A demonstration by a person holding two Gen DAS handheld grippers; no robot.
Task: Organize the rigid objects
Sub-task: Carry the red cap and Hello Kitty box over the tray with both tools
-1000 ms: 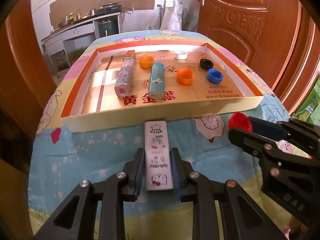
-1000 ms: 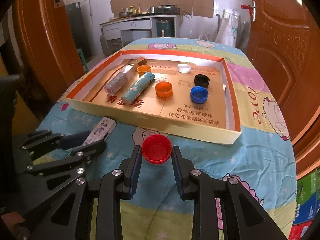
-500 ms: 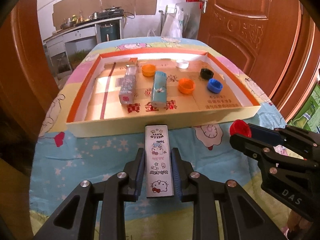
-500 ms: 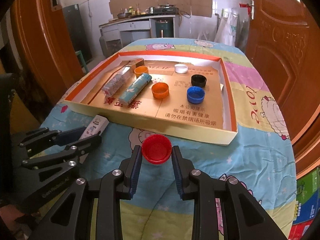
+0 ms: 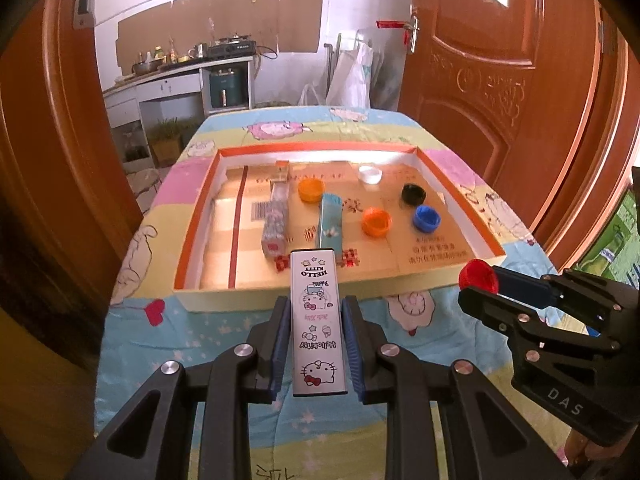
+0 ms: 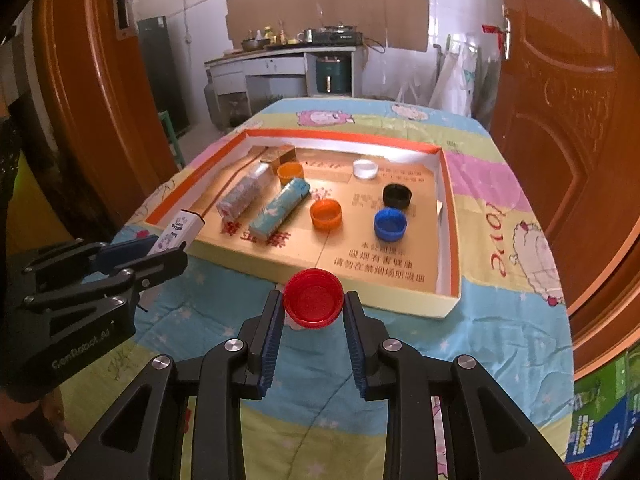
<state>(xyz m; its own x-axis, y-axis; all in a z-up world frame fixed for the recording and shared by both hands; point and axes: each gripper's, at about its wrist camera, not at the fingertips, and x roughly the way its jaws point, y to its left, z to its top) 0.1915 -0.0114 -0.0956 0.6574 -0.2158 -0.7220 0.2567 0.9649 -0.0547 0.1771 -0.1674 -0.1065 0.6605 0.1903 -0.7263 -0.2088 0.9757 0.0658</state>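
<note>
1. Hello Kitty box, white, long: pinched lengthwise in the left gripper, held above the blanket before the tray.
2. Red cap: clamped by the right gripper (open side up).
3. Tray contents: two patterned boxes, orange, white, black and blue caps.

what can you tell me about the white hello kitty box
The Hello Kitty box is a long, narrow white carton, likely card, printed with cartoon cats and pink lettering. It is clamped lengthwise between the left gripper's blue pads, held off the quilt, its far end pointing toward the tray. Nothing else touches it.
</note>
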